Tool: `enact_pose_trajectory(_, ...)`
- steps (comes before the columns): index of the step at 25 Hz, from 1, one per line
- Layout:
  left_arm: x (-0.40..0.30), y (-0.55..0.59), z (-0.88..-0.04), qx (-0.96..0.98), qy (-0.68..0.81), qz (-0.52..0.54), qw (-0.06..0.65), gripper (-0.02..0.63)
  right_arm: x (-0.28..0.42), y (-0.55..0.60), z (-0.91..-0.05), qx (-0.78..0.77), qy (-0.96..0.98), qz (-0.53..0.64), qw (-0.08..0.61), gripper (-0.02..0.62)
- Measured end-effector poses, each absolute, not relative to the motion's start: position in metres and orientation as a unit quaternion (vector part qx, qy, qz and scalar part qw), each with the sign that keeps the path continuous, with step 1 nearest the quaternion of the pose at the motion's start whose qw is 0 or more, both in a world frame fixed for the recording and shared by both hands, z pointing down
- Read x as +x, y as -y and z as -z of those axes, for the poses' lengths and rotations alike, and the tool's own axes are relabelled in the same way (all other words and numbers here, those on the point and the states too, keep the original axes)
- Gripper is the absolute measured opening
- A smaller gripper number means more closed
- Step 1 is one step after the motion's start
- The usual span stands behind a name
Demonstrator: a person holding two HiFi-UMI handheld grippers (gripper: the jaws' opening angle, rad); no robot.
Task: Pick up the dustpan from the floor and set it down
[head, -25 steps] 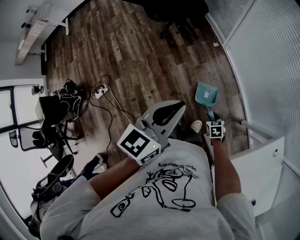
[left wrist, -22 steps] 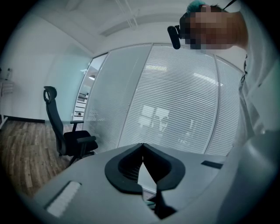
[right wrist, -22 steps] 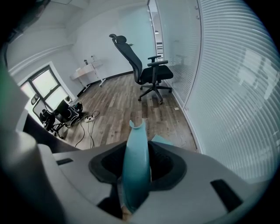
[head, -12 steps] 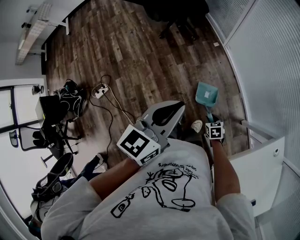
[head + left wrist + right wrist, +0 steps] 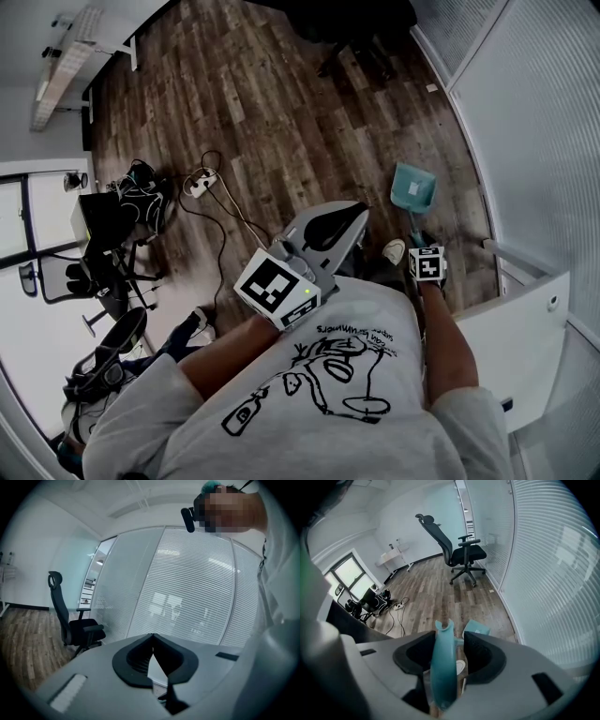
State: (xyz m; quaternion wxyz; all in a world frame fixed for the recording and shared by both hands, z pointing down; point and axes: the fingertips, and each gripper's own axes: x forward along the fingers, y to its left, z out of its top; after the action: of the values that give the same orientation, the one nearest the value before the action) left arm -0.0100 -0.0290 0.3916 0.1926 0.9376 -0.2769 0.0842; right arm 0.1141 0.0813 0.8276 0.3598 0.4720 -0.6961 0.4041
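Left claw (image 5: 152, 641): closed tip to tip, empty, held roughly level and away from the work.
Dustpan (image 5: 412, 190): teal, pan flat on the wooden floor (image 5: 281, 122) close to the glass wall (image 5: 534, 141), handle (image 5: 443, 667) rising into the right claw.
Right claw (image 5: 451, 637): pointed steeply down; just been opening, now fairly wide. Handle between the jaws, close against the left one, a clear gap on the other side.
Change: grip on the handle let go rather than tightened.
Meaning for the task: probably the set-down finishing, pan already on the floor. Only backing off the handle left, without tipping it.
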Motion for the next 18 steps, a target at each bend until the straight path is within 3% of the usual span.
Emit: enact_pose_trajectory(18, -0.007, 0.033, -0.384, 0.941, 0.269, -0.066, 0.195, 0.002, 0.117, -0.067, -0.797, 0.494, 0.703, -0.399, 0.32, 0.183)
